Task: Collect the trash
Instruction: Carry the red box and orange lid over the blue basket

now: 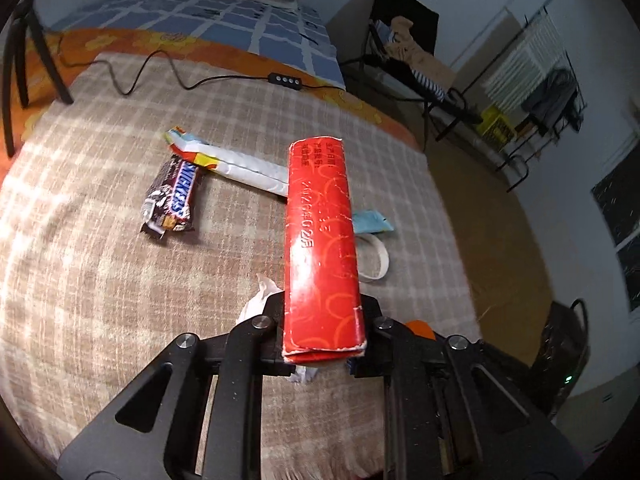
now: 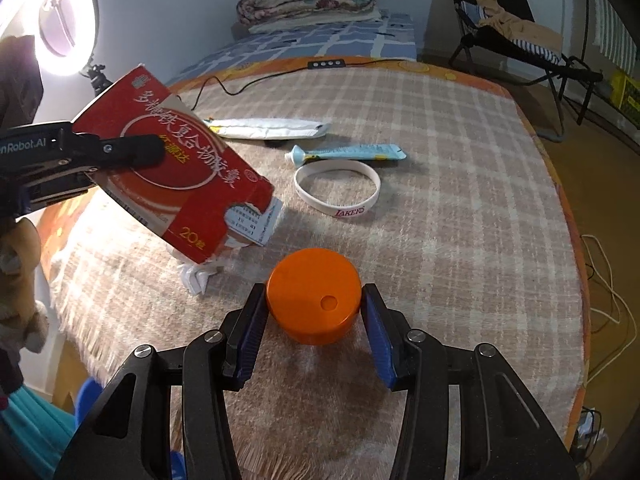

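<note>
My left gripper (image 1: 322,320) is shut on a red medicine box (image 1: 320,240) and holds it above the checked blanket; the box also shows in the right wrist view (image 2: 180,176), pinched by the left gripper (image 2: 132,150). My right gripper (image 2: 314,308) has its jaws around an orange round lid (image 2: 314,294) that rests on the blanket; the blue pads (image 2: 254,330) touch or nearly touch its sides. A crumpled white tissue (image 2: 196,276) lies under the box. A Snickers wrapper (image 1: 174,200) and a white wrapper (image 1: 236,164) lie further off.
A blue tube (image 2: 348,153) and a white Lakers wristband (image 2: 338,188) lie on the blanket. A black cable with a remote (image 2: 324,64) runs across its far side. A ring light (image 2: 68,20) stands at the left. The bed edge (image 2: 560,184) drops to the floor on the right.
</note>
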`<state>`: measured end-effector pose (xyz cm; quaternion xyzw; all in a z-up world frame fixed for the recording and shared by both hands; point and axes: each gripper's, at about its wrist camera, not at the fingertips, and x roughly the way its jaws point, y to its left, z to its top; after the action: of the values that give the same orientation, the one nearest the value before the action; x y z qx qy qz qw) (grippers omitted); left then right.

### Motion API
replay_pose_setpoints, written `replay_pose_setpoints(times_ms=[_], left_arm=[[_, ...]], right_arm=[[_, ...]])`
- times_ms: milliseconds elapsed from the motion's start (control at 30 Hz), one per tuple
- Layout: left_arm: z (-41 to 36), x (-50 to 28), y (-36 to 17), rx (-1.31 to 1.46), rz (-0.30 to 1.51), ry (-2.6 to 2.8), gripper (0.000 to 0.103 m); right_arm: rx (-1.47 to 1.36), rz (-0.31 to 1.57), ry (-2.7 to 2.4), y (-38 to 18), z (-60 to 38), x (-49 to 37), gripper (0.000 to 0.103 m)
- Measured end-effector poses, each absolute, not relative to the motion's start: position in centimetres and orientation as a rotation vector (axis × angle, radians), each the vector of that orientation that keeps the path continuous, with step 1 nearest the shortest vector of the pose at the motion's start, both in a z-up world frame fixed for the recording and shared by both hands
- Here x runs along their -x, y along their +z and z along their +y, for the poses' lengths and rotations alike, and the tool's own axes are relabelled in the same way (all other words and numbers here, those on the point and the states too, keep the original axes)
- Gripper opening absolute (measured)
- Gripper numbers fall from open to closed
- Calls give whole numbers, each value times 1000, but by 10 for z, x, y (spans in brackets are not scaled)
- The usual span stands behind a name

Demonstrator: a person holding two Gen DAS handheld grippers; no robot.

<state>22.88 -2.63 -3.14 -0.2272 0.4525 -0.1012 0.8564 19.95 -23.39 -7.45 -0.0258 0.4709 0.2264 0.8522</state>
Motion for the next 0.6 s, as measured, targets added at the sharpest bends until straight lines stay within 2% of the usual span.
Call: replay_pose_setpoints(times_ms=[200,367,600], left_arm=[[-10,-216,-14,562,923,-256,15],[-1,-208,-20,683,957,-299,15],[19,-180,-13,712,959,-299,15]], right_arm=[[45,968,485,-62,-235,-186,46],[50,961,490,-55,-239,-176,46],[33,956,512,-47,-248,-154,46]])
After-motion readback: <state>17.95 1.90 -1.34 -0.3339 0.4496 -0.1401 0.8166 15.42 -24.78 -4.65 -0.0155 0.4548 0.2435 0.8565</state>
